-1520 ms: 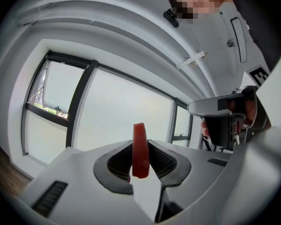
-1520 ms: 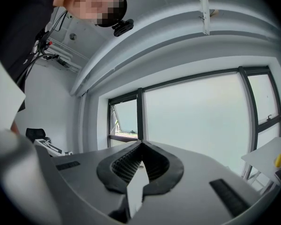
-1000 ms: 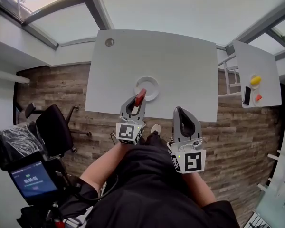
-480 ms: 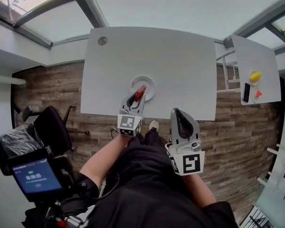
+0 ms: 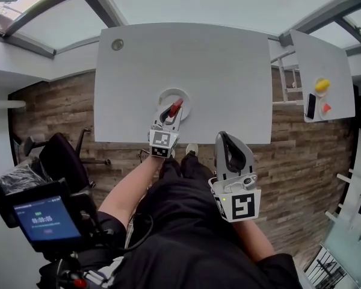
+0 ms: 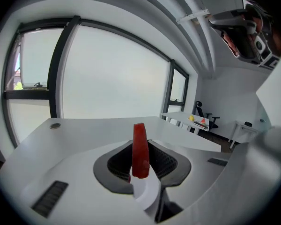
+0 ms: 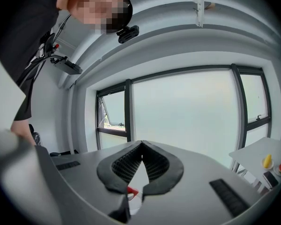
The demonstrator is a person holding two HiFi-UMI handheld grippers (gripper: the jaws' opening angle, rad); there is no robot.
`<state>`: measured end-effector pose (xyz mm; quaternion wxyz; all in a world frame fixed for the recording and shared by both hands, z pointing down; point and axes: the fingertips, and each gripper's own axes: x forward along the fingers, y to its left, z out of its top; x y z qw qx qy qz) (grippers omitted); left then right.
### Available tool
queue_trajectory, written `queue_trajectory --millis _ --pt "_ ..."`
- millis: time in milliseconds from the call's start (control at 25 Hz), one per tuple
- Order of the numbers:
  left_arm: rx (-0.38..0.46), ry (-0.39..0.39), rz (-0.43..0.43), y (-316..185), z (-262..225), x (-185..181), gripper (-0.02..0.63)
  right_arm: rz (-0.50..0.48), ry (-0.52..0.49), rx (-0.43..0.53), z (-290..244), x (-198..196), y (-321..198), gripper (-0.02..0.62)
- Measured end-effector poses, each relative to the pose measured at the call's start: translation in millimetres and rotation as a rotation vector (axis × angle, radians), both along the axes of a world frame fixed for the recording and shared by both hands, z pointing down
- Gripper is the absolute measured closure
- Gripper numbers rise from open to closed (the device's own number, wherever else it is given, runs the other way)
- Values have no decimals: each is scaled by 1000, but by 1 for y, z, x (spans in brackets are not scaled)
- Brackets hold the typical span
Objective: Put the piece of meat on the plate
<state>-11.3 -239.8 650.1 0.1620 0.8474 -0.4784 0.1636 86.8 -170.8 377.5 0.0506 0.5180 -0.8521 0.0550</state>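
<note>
Left gripper jaws part-closed, pinching red meat piece; long axis upright, lower end hanging over white plate. Right gripper jaws together, empty, farther, near table edge.

On table, near edge: plate; meat over it.

Head cam high, steeply down on white table; gripper cams low by it, facing windows; head+L share plate.
</note>
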Motion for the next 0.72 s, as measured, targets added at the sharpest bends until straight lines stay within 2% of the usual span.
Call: queue_trajectory --millis 320,440,720 --pt "-100 -27 3 4 39 -14 513 9 29 -2 -4 1 12 592" --pt "-134 -41 33 8 53 -15 513 17 38 -2 -5 3 15 591" --pt "-150 -35 88 12 56 -6 513 46 75 -18 -2 7 18 591"
